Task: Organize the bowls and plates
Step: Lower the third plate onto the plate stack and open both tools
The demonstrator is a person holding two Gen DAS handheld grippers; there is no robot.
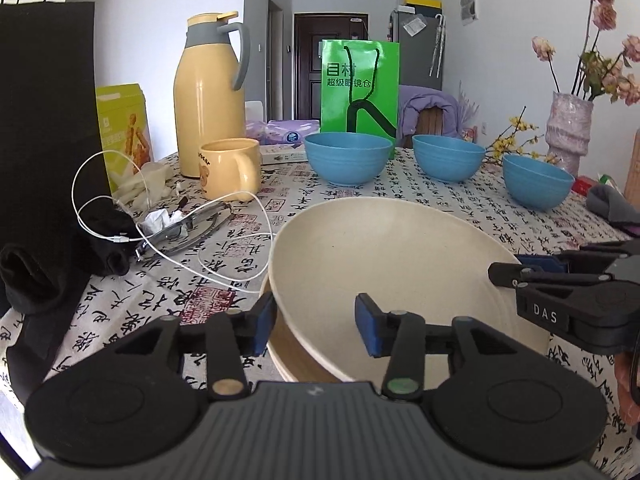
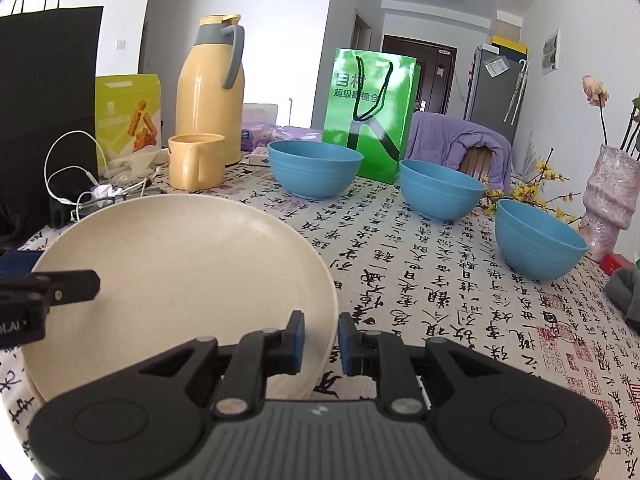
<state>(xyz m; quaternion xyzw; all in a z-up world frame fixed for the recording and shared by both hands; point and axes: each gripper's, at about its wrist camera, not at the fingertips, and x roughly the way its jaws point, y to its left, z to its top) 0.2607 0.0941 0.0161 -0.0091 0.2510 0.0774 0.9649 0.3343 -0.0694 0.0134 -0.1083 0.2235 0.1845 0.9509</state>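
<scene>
My left wrist cam sits low behind my left fingers [image 1: 276, 324], looking forward and slightly down across the bench [image 1: 400, 188], very close to the cream plate [image 1: 392, 256]. It faces the hallway door [image 1: 316, 64]. My right wrist cam looks the same way from further right, over my right fingers [image 2: 298, 340], with the plate [image 2: 180, 256] at its left. Both views share the plate, three blue bowls [image 1: 348, 156], yellow thermos [image 2: 210, 88], mug [image 2: 196, 160], green bag [image 2: 370, 112] and vase [image 2: 610, 196]. Each cam catches the other gripper at its edge: right gripper [image 1: 560, 292] at the left cam's right side, left gripper [image 2: 44, 292] at the right cam's left side.
</scene>
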